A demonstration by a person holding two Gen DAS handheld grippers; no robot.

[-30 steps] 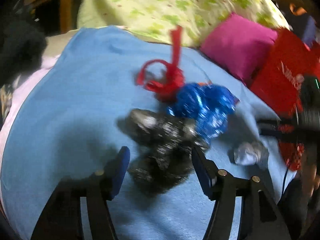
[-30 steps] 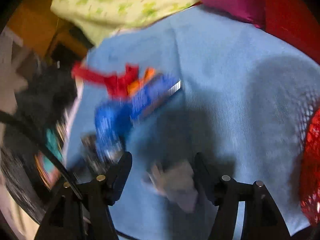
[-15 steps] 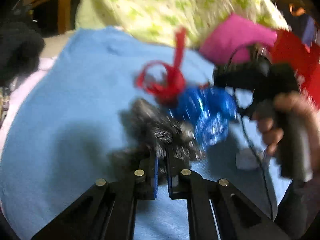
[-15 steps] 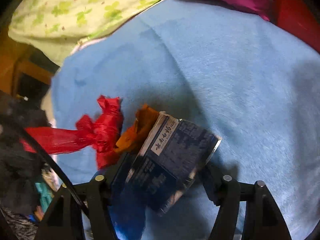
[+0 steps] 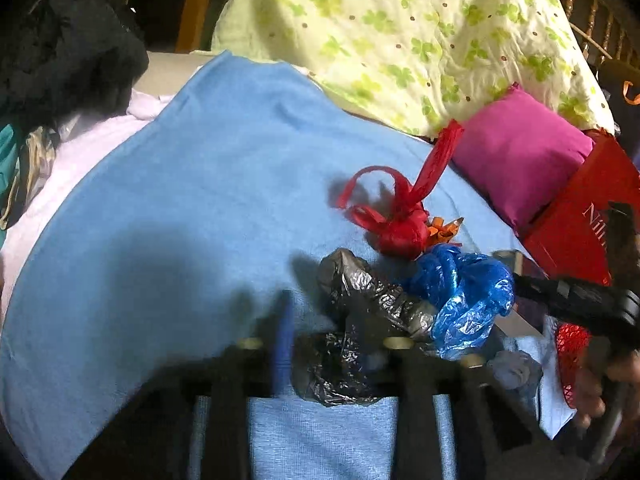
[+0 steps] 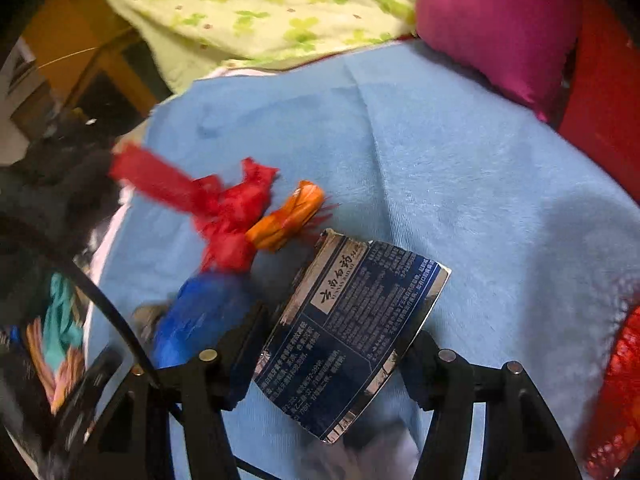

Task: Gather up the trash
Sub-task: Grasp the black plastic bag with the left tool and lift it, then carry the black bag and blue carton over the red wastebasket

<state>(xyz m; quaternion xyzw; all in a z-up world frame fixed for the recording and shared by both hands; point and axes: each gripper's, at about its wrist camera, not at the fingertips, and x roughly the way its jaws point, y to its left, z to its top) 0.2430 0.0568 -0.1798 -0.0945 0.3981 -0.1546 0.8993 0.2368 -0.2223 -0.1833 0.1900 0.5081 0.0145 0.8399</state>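
Note:
Trash lies on a blue blanket (image 5: 200,208). A crumpled black plastic bag (image 5: 340,360) sits between the fingers of my left gripper (image 5: 340,344); its jaws are opening and the blue pads stand off the bag. Behind it lie a blue plastic bag (image 5: 460,300), a knotted red bag (image 5: 400,232) and an orange wrapper (image 5: 444,228). My right gripper (image 6: 332,360) is closing on a dark blue printed carton (image 6: 352,332), and its fingers touch both edges. The red bag (image 6: 228,216), orange wrapper (image 6: 288,216) and blue bag (image 6: 192,320) lie to the carton's left.
A white crumpled tissue (image 5: 512,368) lies near a red mesh basket (image 5: 572,344) at the right. A pink pillow (image 5: 516,152), a red paper bag (image 5: 580,220) and a green-patterned quilt (image 5: 400,32) border the blanket. Dark clothing (image 5: 72,48) is piled at the left.
My left jaws closed on the black bag, then parted again. My right gripper left the white tissue and moved over to the blue carton, which is now between its fingers.

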